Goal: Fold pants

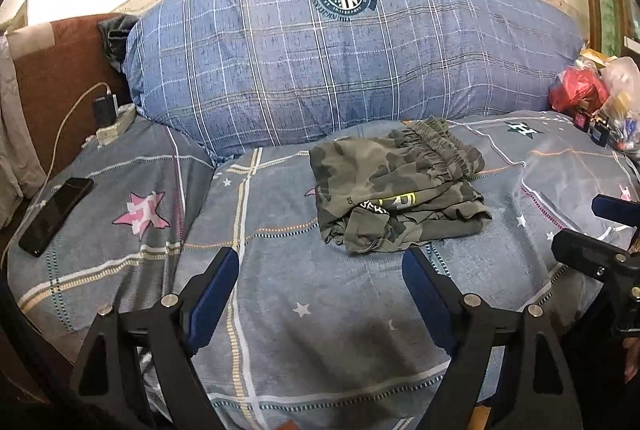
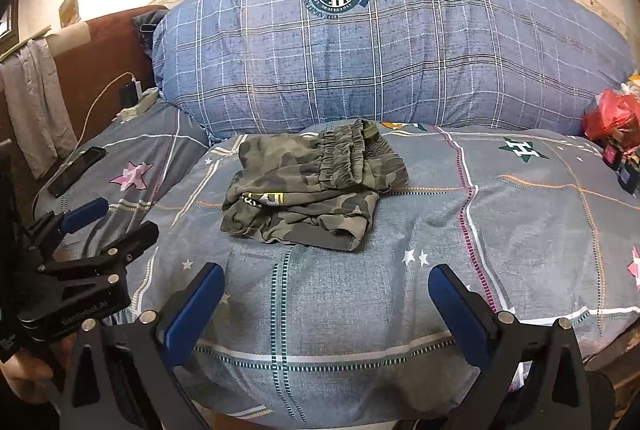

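Left wrist view: a pair of camouflage pants [image 1: 396,185] lies folded into a compact, slightly rumpled bundle near the middle of a bed. The elastic waistband [image 1: 444,143] sits on top at the far side, toward the pillow, and a strip of yellow and white lettering shows on the near side of the bundle. The pants rest on a grey-blue plaid bedspread [image 1: 304,294] printed with small white stars and a large pink star [image 1: 142,213].

The left gripper [image 1: 320,266] hovers just in front of the pants, its two blue-padded fingers spread wide apart with nothing between them. The right finger's tip is close to the near edge of the bundle; I cannot tell whether it touches the cloth. The right gripper [image 1: 588,226] shows at the right edge of this view; in the right wrist view its fingers [image 2: 460,306] are likewise spread wide and empty, above bare bedspread, with the pants [image 2: 312,185] beyond them and to the left.

Behind the pants, a big blue plaid pillow [image 1: 352,57] with a round crest leans against the wall. To the left, a black phone [image 1: 56,216] lies on the bedspread, joined to a white cable [image 1: 60,137] running up to a power strip [image 1: 116,123] with a black charger. At the far right sit red and clear plastic bags [image 1: 588,89].
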The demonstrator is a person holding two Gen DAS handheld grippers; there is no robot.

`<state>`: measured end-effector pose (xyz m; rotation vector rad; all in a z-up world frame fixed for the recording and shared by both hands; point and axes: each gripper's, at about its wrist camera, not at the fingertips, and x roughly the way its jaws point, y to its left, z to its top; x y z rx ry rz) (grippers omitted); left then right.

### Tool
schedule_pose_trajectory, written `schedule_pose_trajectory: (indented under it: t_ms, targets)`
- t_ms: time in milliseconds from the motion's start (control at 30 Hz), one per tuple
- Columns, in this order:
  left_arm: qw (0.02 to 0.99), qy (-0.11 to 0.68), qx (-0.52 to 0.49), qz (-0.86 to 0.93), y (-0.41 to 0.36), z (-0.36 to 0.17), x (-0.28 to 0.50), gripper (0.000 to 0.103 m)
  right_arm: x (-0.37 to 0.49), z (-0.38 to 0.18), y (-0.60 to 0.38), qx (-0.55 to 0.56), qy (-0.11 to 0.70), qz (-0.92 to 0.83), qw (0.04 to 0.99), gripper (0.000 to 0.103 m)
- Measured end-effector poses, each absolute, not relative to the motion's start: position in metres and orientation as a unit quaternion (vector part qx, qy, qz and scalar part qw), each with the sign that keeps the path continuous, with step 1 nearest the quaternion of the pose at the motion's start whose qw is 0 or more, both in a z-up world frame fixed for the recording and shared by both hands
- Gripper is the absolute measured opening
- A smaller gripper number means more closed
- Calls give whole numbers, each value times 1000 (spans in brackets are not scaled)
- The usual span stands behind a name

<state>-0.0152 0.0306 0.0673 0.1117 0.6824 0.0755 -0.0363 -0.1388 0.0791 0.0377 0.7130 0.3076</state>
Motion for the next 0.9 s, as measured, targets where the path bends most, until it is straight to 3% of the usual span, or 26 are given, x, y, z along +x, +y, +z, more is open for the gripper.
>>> schedule_pose_trajectory:
  t_ms: [900]
  targets:
    - [929,366,33,45,48,45,27,84,7,55,-133,40,381,159,910,103]
